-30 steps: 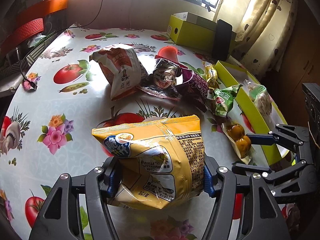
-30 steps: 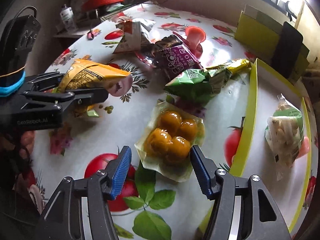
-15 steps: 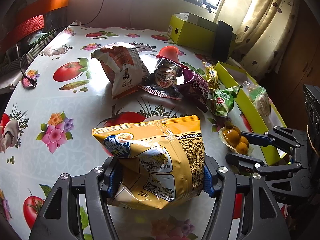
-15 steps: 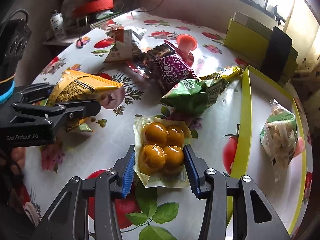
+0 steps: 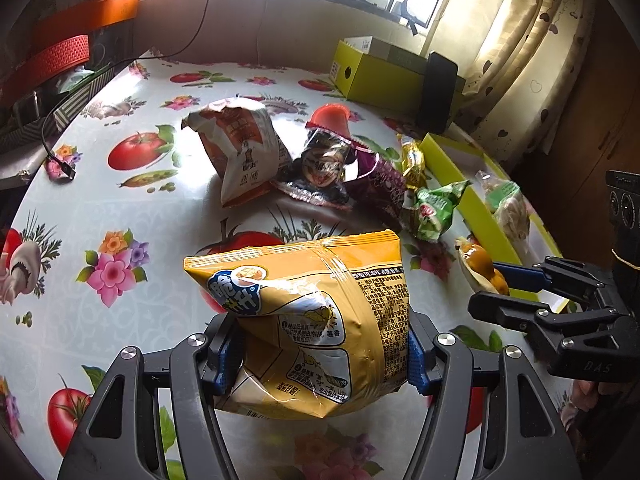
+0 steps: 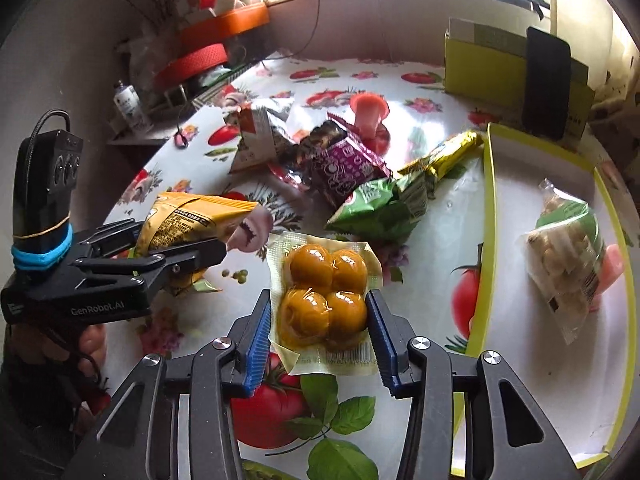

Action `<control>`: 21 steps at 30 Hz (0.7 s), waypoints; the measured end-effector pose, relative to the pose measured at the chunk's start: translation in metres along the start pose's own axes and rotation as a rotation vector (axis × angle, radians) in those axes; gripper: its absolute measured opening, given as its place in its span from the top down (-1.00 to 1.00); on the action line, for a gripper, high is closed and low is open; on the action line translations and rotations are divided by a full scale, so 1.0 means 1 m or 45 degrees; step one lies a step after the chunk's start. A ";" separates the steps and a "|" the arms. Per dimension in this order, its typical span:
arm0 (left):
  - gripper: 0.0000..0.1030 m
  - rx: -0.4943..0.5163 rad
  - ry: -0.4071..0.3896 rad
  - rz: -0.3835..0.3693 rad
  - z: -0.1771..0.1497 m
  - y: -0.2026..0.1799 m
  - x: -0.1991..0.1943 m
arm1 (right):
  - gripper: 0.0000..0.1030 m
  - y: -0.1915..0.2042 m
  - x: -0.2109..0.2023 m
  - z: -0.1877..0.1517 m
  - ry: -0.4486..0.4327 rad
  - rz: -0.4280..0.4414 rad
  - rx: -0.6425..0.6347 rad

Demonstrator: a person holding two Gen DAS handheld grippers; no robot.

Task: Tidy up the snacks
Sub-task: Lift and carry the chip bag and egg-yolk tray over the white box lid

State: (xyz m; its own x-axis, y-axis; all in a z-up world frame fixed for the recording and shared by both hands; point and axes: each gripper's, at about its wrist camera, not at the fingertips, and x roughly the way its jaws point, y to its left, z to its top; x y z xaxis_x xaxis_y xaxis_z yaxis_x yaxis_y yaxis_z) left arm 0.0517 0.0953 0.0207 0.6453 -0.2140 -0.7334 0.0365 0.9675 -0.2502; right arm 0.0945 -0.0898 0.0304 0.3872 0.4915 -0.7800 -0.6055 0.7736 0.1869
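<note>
Two grippers are in my view, and each one holds a snack. My left gripper (image 5: pixel 320 352) has its blue pads pressed on both sides of the yellow chip bag (image 5: pixel 308 320), and the bag is squeezed between them, above the flowered tablecloth (image 5: pixel 120 208). My right gripper (image 6: pixel 318 332) has its fingers narrow around the clear pack of four orange balls (image 6: pixel 326 292); the blue pads touch the pack on its left and right edges. I cannot tell if this pack is lifted or lies on the cloth. Just to the right of it is the yellow tray (image 6: pixel 489 240), and inside the tray one green-and-clear bag of pale snacks (image 6: pixel 568 248) lies alone. Behind the pack, near the tray's edge, I see a green bag (image 6: pixel 380 208) and a long gold wrapper (image 6: pixel 444 156), which touch each other. Farther back there is a purple packet (image 6: pixel 348 168), a dark packet (image 5: pixel 324 168) and an orange-and-white bag (image 5: pixel 240 148), all close together in one heap. A yellow box (image 5: pixel 384 76) stands at the far side of the table, with a black phone (image 5: pixel 438 92) leaning on it.
</note>
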 end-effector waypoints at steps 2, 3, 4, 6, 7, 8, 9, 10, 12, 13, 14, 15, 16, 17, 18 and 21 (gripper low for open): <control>-0.26 0.000 -0.023 -0.012 0.002 -0.002 -0.007 | 0.16 0.001 -0.005 0.001 -0.018 -0.002 -0.003; -0.26 0.002 -0.035 -0.017 0.004 -0.004 -0.010 | 0.16 0.001 -0.008 0.002 -0.028 -0.004 -0.005; -0.26 0.004 -0.047 -0.022 0.005 -0.005 -0.013 | 0.16 0.002 -0.011 0.002 -0.039 -0.009 -0.007; -0.26 0.007 -0.066 -0.035 0.008 -0.009 -0.020 | 0.16 0.003 -0.018 0.003 -0.060 -0.020 -0.013; -0.26 0.010 -0.073 -0.042 0.009 -0.011 -0.022 | 0.16 0.004 -0.021 0.004 -0.068 -0.024 -0.015; -0.26 0.014 -0.081 -0.049 0.010 -0.014 -0.025 | 0.16 0.005 -0.025 0.004 -0.081 -0.031 -0.019; -0.26 0.017 -0.086 -0.053 0.010 -0.015 -0.027 | 0.16 0.006 -0.028 0.004 -0.091 -0.038 -0.022; -0.26 0.021 -0.093 -0.059 0.011 -0.018 -0.029 | 0.16 0.005 -0.031 0.004 -0.099 -0.043 -0.023; -0.26 0.031 -0.100 -0.073 0.012 -0.022 -0.033 | 0.16 0.006 -0.038 0.003 -0.117 -0.053 -0.024; -0.26 0.038 -0.104 -0.079 0.013 -0.026 -0.034 | 0.16 0.005 -0.041 0.003 -0.125 -0.058 -0.024; -0.26 0.046 -0.108 -0.083 0.014 -0.029 -0.036 | 0.16 0.005 -0.044 0.002 -0.134 -0.066 -0.024; -0.26 0.052 -0.110 -0.087 0.014 -0.031 -0.036 | 0.16 0.004 -0.046 0.002 -0.138 -0.069 -0.023; -0.26 0.060 -0.113 -0.092 0.015 -0.035 -0.037 | 0.16 0.003 -0.049 0.001 -0.147 -0.075 -0.020; -0.26 0.068 -0.114 -0.097 0.015 -0.039 -0.038 | 0.16 0.003 -0.051 0.000 -0.151 -0.080 -0.018; -0.26 0.073 -0.115 -0.101 0.015 -0.041 -0.038 | 0.16 0.002 -0.054 -0.001 -0.157 -0.084 -0.017; -0.26 0.095 -0.115 -0.115 0.016 -0.051 -0.039 | 0.16 -0.001 -0.060 -0.004 -0.170 -0.094 -0.007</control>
State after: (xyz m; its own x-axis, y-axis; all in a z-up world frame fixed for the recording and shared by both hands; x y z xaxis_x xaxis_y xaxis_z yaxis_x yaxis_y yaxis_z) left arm 0.0368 0.0566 0.0721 0.7026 -0.2910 -0.6494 0.1522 0.9529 -0.2623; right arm 0.0696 -0.1217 0.0749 0.5194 0.4825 -0.7052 -0.5759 0.8074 0.1283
